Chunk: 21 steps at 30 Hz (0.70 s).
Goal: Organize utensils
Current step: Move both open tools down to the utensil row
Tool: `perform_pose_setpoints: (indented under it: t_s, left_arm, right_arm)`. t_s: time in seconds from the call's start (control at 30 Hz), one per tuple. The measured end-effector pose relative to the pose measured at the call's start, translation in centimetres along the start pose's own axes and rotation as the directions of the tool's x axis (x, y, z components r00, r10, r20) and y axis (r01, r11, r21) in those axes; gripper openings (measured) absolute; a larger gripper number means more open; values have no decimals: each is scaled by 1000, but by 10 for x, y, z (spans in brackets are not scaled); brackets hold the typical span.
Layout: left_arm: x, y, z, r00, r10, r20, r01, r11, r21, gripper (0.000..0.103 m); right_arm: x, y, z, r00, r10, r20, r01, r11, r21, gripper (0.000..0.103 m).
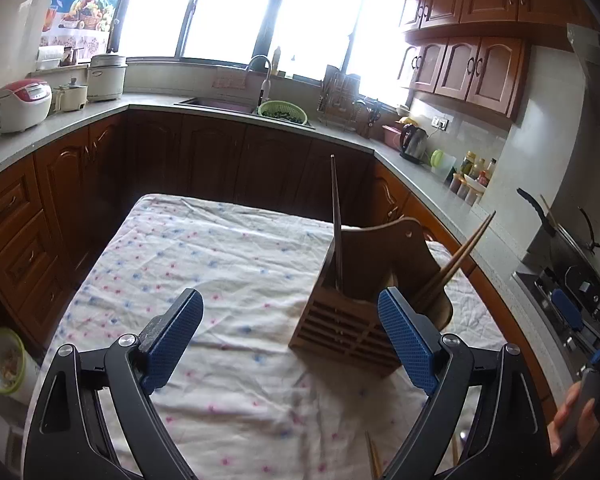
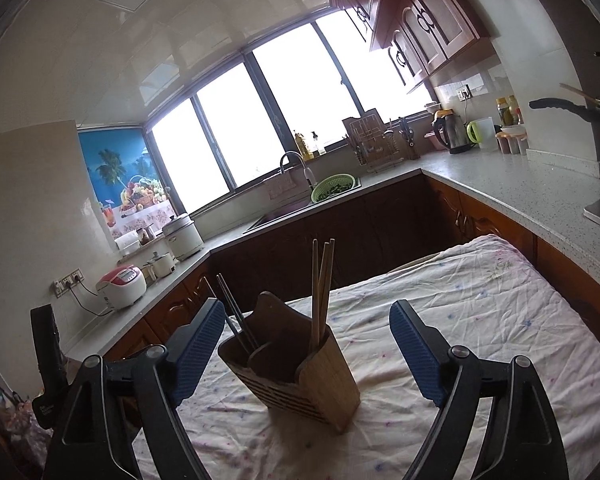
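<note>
A wooden slatted utensil holder [image 1: 360,312] [image 2: 300,376] stands on the table with the flowered cloth [image 1: 228,264] [image 2: 480,312]. Dark chopsticks [image 1: 337,220] [image 2: 236,316] stand in one compartment and light wooden chopsticks [image 1: 456,264] [image 2: 321,292] in the other. Tips of loose wooden chopsticks [image 1: 374,456] lie on the cloth near the front edge. My left gripper [image 1: 290,334] is open and empty, just in front of the holder. My right gripper [image 2: 308,350] is open and empty, its fingers either side of the holder but nearer the camera.
Counters ring the table: rice cookers [image 1: 20,104] at left, a sink with a green colander [image 1: 282,112] at the back, a kettle [image 1: 414,142] and bottles at right, a stove with a pan [image 1: 560,240] at far right. The other gripper and a hand [image 1: 572,412] show at right.
</note>
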<state>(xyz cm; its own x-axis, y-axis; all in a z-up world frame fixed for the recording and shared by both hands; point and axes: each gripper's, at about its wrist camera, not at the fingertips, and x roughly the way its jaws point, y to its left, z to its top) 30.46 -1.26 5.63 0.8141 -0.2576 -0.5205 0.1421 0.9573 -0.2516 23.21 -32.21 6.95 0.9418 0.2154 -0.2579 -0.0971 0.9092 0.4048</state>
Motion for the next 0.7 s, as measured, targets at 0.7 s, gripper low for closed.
perform_pose_setpoints:
  t_s: [0.7]
  left_arm:
    - [-60, -11, -92, 992, -34, -123, 36, 999, 14, 91]
  right_arm:
    - [-98, -34, -63, 991, -100, -90, 105, 993, 54, 86]
